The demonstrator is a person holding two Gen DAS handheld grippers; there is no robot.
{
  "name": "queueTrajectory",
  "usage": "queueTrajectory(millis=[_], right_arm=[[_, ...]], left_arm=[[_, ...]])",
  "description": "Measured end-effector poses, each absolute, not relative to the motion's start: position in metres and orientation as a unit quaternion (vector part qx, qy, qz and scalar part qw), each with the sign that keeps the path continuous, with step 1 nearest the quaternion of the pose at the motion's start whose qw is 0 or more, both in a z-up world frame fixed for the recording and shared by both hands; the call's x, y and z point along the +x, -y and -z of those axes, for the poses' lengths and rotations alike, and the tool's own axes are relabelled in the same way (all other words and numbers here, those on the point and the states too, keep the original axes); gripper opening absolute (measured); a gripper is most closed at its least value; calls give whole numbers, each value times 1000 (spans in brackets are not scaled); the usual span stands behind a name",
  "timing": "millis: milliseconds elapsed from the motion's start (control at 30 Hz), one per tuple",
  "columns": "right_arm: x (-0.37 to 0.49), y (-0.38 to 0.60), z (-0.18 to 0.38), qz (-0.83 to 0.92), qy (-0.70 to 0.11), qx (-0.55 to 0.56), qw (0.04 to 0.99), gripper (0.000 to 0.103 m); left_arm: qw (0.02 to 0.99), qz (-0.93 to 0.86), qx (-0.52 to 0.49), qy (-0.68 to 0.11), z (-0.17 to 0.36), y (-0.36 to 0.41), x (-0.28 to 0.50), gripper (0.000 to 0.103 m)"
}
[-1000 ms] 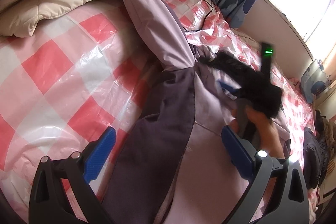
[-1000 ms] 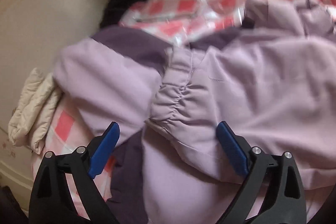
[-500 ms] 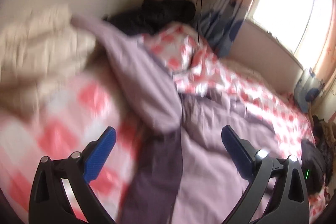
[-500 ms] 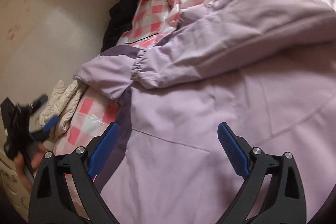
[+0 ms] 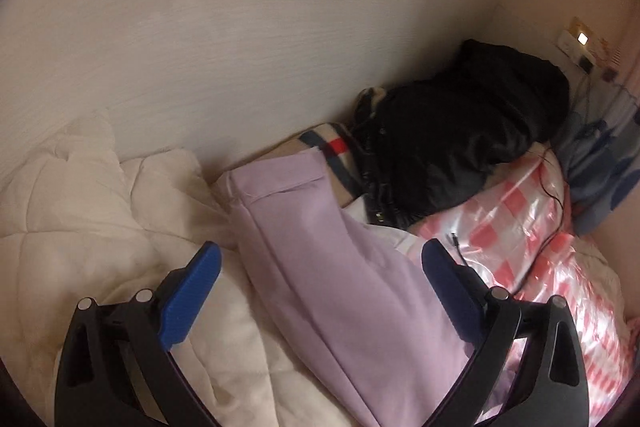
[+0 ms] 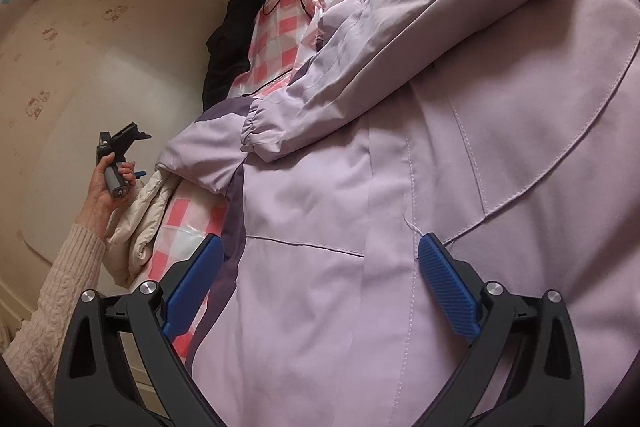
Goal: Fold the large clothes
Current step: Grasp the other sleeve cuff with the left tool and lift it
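Lilac shell fabric fills both views — the lilac jacket (image 6: 440, 155) lies spread across the bed (image 6: 188, 219), its plastic-covered pink check sheet showing at the wall-side edge. Big change vs a sec ago: the left gripper (image 5: 320, 291) has swung off the jacket body and now points at the head-end wall corner, w/ one long lilac sleeve (image 5: 320, 259) running between its blue pads up to a flat cuff on the cream quilt (image 5: 80, 211). Jaws wide apart, nothing pinched; sleeve just passes under them. Right gripper (image 6: 320, 279) has dropped in closer too — half a sec back it sat higher over the panel, now it hovers low over the front, pads spread either side of a seam, not gripping. The other sleeve, elastic cuff (image 6: 256, 135), lies already folded across the chest. In the right view the person's left hand (image 6: 106, 183), cream knit cuff, holds its tool up by the bed's wall edge. Black coat (image 5: 460, 155) piled in the far corner, clear of the work.

Read: one sleeve's in, the outstretched one prob. next; left needs to get down onto that cuff.
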State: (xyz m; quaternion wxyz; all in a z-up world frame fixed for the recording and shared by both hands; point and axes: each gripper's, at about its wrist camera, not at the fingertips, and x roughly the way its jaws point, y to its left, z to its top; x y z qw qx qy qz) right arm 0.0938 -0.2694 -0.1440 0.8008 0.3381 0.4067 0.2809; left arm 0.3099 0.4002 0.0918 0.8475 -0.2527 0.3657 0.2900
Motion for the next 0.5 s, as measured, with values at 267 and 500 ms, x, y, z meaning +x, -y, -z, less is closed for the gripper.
queueTrajectory(millis=[267, 500], right_arm=[[95, 266, 144, -280, -407, 335, 802, 96], [96, 261, 144, -276, -407, 335, 804, 96]], left_arm=[[826, -301, -262, -398, -53, -414, 344, 96], [847, -201, -333, -362, -41, -417, 341, 31]])
